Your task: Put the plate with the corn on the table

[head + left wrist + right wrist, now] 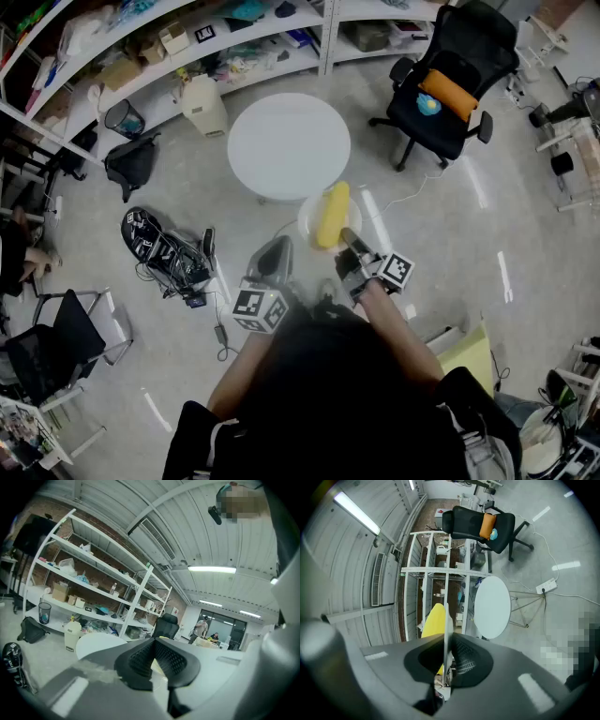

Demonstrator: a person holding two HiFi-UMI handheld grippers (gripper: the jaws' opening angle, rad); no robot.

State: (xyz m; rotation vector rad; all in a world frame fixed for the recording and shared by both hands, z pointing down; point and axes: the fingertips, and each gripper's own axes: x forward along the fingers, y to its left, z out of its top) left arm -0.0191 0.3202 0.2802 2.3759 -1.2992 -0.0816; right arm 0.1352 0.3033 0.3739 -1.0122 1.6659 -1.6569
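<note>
A yellow corn cob lies on a pale round plate held in the air just short of the round white table. My right gripper is shut on the plate's near rim. In the right gripper view the plate shows edge-on between the jaws of the right gripper, with the corn to its left and the table beyond. My left gripper hangs left of the plate, apart from it. In its own view the left gripper is shut on nothing, with the table ahead.
A black office chair with an orange cushion stands right of the table. Shelving runs along the far side, with a white canister and a black bag below it. Gear and cables lie on the floor at left, near a folding chair.
</note>
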